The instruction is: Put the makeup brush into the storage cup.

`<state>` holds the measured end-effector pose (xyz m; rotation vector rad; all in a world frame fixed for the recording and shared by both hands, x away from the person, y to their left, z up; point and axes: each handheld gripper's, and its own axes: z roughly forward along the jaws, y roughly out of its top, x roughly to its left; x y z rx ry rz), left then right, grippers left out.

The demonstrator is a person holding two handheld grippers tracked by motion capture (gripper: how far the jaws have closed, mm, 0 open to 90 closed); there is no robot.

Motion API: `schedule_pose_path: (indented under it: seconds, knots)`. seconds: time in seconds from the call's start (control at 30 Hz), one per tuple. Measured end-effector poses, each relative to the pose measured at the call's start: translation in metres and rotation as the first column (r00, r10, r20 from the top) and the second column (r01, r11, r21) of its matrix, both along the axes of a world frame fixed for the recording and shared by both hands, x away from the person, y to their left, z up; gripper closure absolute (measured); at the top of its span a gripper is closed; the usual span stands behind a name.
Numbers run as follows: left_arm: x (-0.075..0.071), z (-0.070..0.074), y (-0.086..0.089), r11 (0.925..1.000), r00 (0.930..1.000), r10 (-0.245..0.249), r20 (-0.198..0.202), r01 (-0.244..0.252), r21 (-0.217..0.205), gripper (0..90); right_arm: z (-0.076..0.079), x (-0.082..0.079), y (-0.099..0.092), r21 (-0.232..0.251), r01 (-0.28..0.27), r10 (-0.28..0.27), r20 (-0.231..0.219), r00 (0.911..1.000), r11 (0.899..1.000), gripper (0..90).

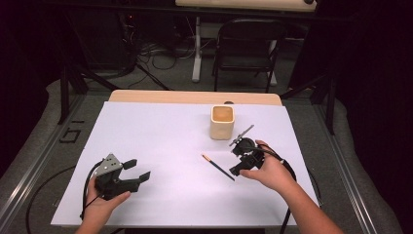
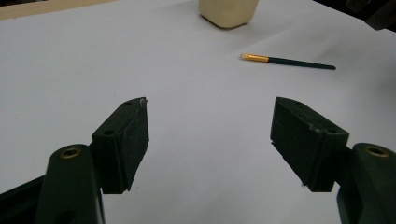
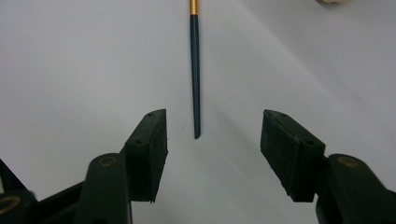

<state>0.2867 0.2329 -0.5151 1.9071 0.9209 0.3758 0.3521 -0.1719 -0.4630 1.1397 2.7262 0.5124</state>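
Just ahead of open jaws, paintbrush (image 3: 195, 79)

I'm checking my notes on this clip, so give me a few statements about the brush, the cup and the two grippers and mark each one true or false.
1. The thin dark-handled brush with a gold ferrule lies flat on the white table cover. True.
2. The right gripper is clamped on the brush. False: its fingers stand apart, with the handle tip lying just ahead, between them and untouched.
3. The square cream cup stands upright beyond the brush in the high view. True.
4. The brush is standing in the cup. False: it lies on the cover, apart from the cup.
5. The left gripper holds nothing. True: it is open.
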Motion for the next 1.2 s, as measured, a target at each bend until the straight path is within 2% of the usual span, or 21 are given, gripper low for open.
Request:
schedule_pose_path:
  seconds: [0.03,0.07,0.1,0.2,0.4,0.5,0.53,0.6,0.8,0.83,0.87,1.03,1.2]
  knots:
    - [0.000,0.000,0.000,1.0000,1.0000,-0.002,-0.001,0.002,-0.001,28.2,0.001,0.001,0.000,-0.017,-0.014,0.014,-0.008,0.9999,1.000,43.2]
    - [0.000,0.000,0.000,1.0000,1.0000,-0.001,-0.002,0.001,-0.001,28.2,0.000,0.001,0.000,-0.006,-0.006,0.006,0.005,1.0000,1.000,43.9]
    - [0.000,0.000,0.000,1.0000,1.0000,-0.001,-0.001,0.001,-0.001,28.2,0.001,0.002,0.001,-0.022,-0.012,0.011,-0.010,0.9999,1.000,44.7]
    - [0.000,0.000,0.000,1.0000,1.0000,-0.002,-0.002,0.002,-0.001,28.3,0.002,0.003,0.002,-0.047,-0.020,0.019,-0.019,0.9996,0.999,47.4]
    - [0.000,0.000,-0.001,1.0000,1.0000,-0.004,-0.003,0.004,0.001,28.5,0.001,0.007,0.008,-0.065,-0.028,0.026,-0.033,0.9991,0.997,51.3]
    - [0.001,0.000,0.000,1.0000,1.0000,-0.005,-0.005,0.005,0.004,28.6,0.000,0.009,0.013,-0.065,-0.035,0.033,-0.033,0.9989,0.997,51.9]
    - [0.001,0.000,0.000,1.0000,1.0000,-0.005,-0.005,0.005,0.004,28.6,-0.001,0.010,0.015,-0.062,-0.033,0.032,-0.020,0.9993,0.998,52.0]
    - [0.001,0.000,0.000,1.0000,1.0000,-0.003,-0.005,0.003,0.007,28.6,0.000,0.012,0.019,-0.082,-0.044,0.041,-0.034,0.9986,0.996,52.1]
    - [0.001,0.000,0.000,1.0000,1.0000,-0.003,-0.006,0.003,0.006,28.7,-0.002,0.017,0.033,-0.082,-0.059,0.057,-0.036,0.9977,0.995,52.6]
    - [0.001,-0.001,0.000,1.0000,1.0000,-0.002,-0.004,0.002,0.003,28.7,-0.003,0.018,0.035,-0.069,-0.057,0.054,-0.035,0.9979,0.996,52.5]
    - [0.001,-0.001,0.000,1.0000,1.0000,-0.003,-0.006,0.003,0.001,28.7,-0.004,0.019,0.038,-0.071,-0.061,0.059,-0.025,0.9980,0.996,52.5]
    - [0.001,-0.001,0.000,1.0000,1.0000,-0.001,-0.006,0.001,0.003,28.7,-0.002,0.022,0.048,-0.086,-0.073,0.070,-0.032,0.9970,0.994,52.7]
    - [0.001,-0.001,0.000,1.0000,1.0000,0.000,-0.007,0.000,0.002,28.8,-0.004,0.024,0.054,-0.080,-0.084,0.081,-0.030,0.9962,0.993,53.2]
